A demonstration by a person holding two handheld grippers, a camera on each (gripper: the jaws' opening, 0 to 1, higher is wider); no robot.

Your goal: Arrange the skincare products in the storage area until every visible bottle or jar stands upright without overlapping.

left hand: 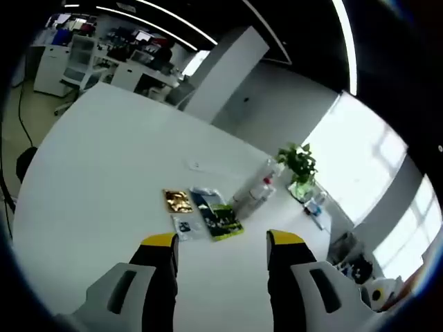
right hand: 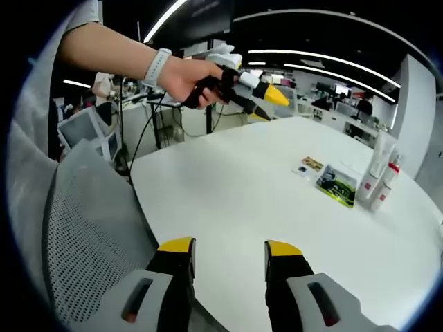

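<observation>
Two slim white skincare bottles (right hand: pixel 379 176) stand upright close together at the far right of the white table (right hand: pixel 228 187); one has a red cap. In the left gripper view the same bottles (left hand: pixel 255 191) stand just beyond several flat sachets (left hand: pixel 204 213). My left gripper (left hand: pixel 221 242) hangs open above the table, well short of them and holding nothing. A hand holds that left gripper (right hand: pixel 267 105) high over the table's far side. My right gripper (right hand: pixel 228 247) is open over the near edge, far from the bottles.
A gold sachet (right hand: pixel 311 164) and a green-black one (right hand: pixel 336 185) lie flat beside the bottles. A potted plant (left hand: pixel 299 166) stands past them near the table's edge. A grey mesh chair (right hand: pixel 90 235) sits at the near left. Office desks fill the background.
</observation>
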